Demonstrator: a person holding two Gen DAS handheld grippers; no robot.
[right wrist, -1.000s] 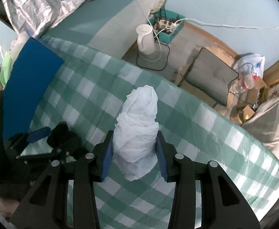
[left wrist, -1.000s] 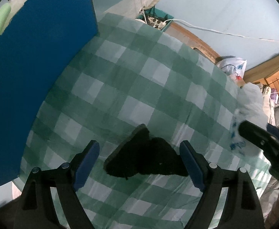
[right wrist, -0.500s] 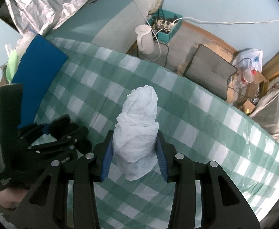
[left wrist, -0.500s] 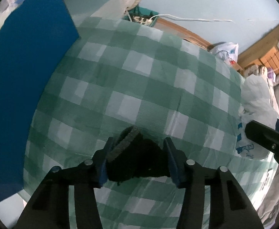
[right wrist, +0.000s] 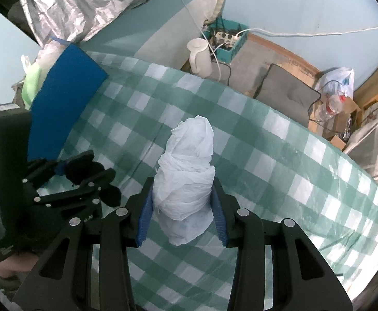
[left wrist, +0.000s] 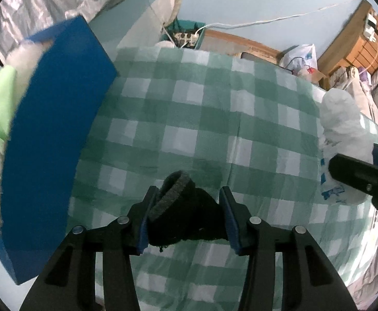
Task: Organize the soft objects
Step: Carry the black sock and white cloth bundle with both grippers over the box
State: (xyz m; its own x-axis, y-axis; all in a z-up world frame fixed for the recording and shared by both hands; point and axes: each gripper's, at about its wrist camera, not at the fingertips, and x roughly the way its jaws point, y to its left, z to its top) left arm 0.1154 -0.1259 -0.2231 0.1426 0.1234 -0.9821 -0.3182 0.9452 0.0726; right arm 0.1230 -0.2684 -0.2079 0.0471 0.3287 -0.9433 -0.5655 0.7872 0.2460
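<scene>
Over a worktop draped in green-and-white checked cloth (left wrist: pixel 202 119), the left hand-held gripper (left wrist: pixel 186 216) clamps a dark, floppy piece of knitted fabric (left wrist: pixel 181 212) between its blue pads, while the right hand-held gripper (right wrist: pixel 181 208) squeezes a white crumpled plastic-bag bundle (right wrist: pixel 187 173) whose long axis runs forward out of the jaws. The tall blue fabric storage box (left wrist: pixel 51 134) stands at the cloth's left edge, just beside the left hand-held gripper and well apart from the right; the dark fabric looks likely to go in first.
</scene>
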